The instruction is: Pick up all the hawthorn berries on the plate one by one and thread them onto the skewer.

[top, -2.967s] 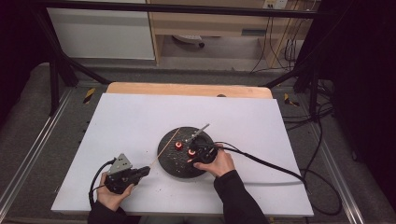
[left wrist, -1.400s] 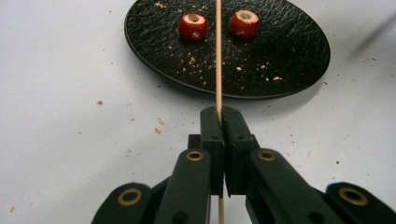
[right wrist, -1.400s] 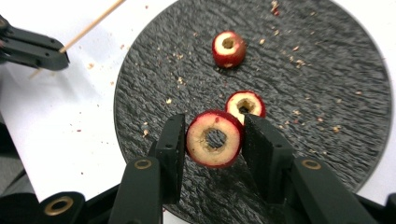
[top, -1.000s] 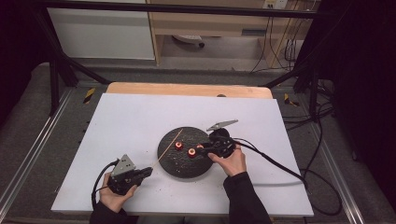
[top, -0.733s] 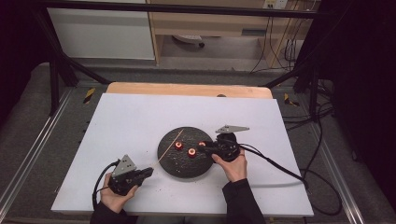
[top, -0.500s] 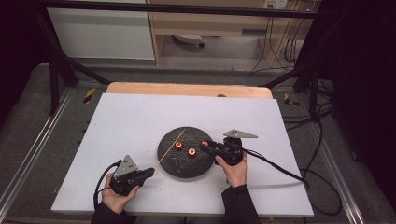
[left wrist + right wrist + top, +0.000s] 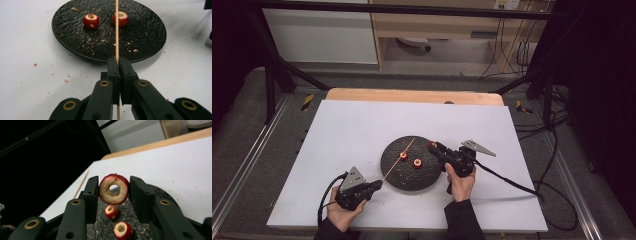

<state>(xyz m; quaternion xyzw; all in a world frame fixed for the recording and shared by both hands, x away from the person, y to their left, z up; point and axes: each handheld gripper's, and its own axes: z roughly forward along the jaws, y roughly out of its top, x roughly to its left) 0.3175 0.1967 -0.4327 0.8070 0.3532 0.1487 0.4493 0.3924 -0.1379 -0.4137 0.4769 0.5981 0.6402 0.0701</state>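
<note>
A black round plate (image 7: 423,181) lies mid-table with two red cored fruit pieces (image 7: 403,156) (image 7: 417,163) on it. My left gripper (image 7: 376,184), at the plate's near-left edge, is shut on a thin wooden skewer (image 7: 409,145) that slants across the plate. In the left gripper view the skewer (image 7: 116,30) runs straight up from the closed gripper (image 7: 119,63), over the plate (image 7: 140,37) and between the fruits (image 7: 90,21) (image 7: 120,19). My right gripper (image 7: 432,146) hovers over the plate's right rim. It is shut on a third cored fruit ring (image 7: 120,195), its hole facing the camera.
Crumbs are scattered over the white tabletop (image 7: 357,130) around the plate. A wooden strip (image 7: 412,96) borders the table's far edge. The right gripper's cable (image 7: 512,182) trails off to the right. Black frame bars (image 7: 277,70) stand at the far corners.
My right gripper has risen from the plate's middle with a fruit ring and swung right to the plate's rim. The left gripper and skewer have barely moved.
</note>
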